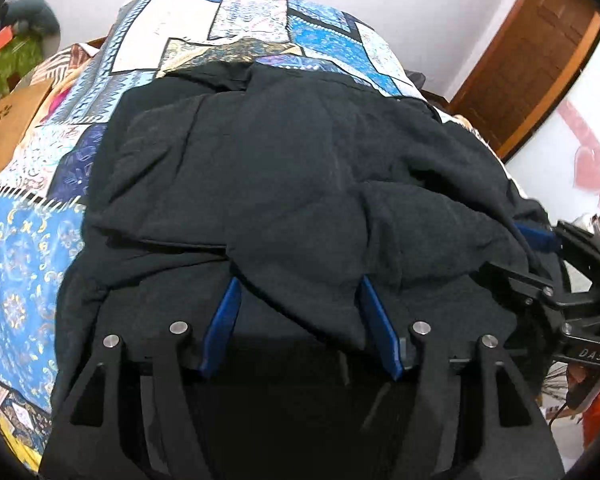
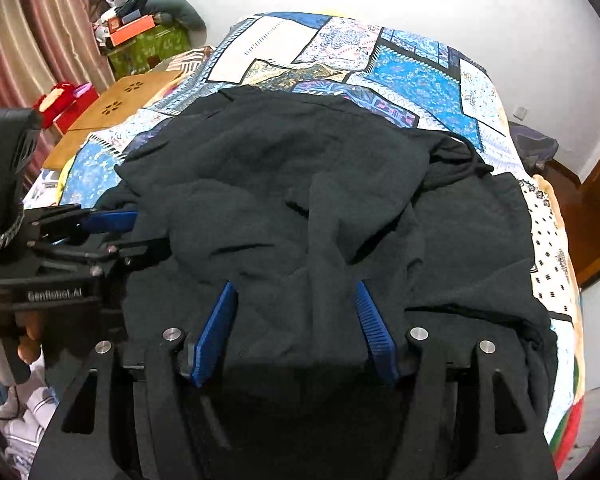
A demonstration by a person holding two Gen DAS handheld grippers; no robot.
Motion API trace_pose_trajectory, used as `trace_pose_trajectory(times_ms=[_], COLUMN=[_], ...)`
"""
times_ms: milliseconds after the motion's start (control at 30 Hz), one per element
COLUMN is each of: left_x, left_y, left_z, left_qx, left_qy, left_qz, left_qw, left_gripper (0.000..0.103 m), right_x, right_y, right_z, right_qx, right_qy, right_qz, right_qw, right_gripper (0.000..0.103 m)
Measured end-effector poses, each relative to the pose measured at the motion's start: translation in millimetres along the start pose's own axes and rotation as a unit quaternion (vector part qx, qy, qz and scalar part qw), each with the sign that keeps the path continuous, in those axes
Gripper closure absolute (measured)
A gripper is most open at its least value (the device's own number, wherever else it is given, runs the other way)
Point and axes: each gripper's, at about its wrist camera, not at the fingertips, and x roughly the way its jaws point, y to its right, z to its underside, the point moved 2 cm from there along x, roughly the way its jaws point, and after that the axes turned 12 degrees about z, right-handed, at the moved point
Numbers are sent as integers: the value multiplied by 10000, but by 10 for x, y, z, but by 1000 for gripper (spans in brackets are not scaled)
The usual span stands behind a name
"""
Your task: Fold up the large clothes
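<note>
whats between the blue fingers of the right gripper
A raised fold of the black hoodie fills the space between the right gripper's blue fingers. The jaws stand apart around it, clearest in the right wrist view.

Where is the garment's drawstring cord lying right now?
In the right wrist view the black drawstring cord loops at the upper right of the dark garment, by its hood and next to the patchwork bedspread.
</note>
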Motion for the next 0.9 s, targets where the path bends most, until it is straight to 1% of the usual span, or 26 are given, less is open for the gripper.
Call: trace_pose_trajectory(times_ms=[100,167,233,333,433,500,600,700,800,833,900], left_x=[-184,-357,-529,-819,-1004,-1095,-1147,-1066,-951,-908,-835], left_y=[-29,-73,-150,-347,-589,-763,-1056,-1315,-1555,-1641,-1740], left_z=[-21,-21,-35,-31,12,73,247,471,755,856,988], left_qx=[62,74,42,-4,-181,-397,-865,-1437,-1949,-2169,-2453], left_qy=[159,327,486,713,744,717,620,427,223,201,104], left_qz=[-235,-385,-560,-923,-1214,-1245,-1059,-746,-402,-262,8], left_qw=[9996,9987,9972,9932,9897,9888,9887,9859,9798,9756,9694], left_gripper=[42,42,42,42,42,42,42,42,42,42,42], right_x=[-74,-173,-280,-416,-475,-506,-545,-508,-383,-361,-306], right_y=[67,176,279,487,733,946,1230,1440,1633,1655,1692], right_z=[-6,-4,9,52,116,187,315,476,684,732,822], right_qx=[153,319,450,633,942,1235,1643,2091,2600,2690,2809], right_qy=[-57,-4,123,292,289,230,123,-121,-505,-598,-744], right_qz=[-123,-142,-35,129,319,392,407,168,-64,-131,-331], right_qw=[9998,9994,9989,9975,9946,9913,9855,9777,9643,9612,9563], right_gripper=[44,44,44,44,44,44,44,44,44,44,44])
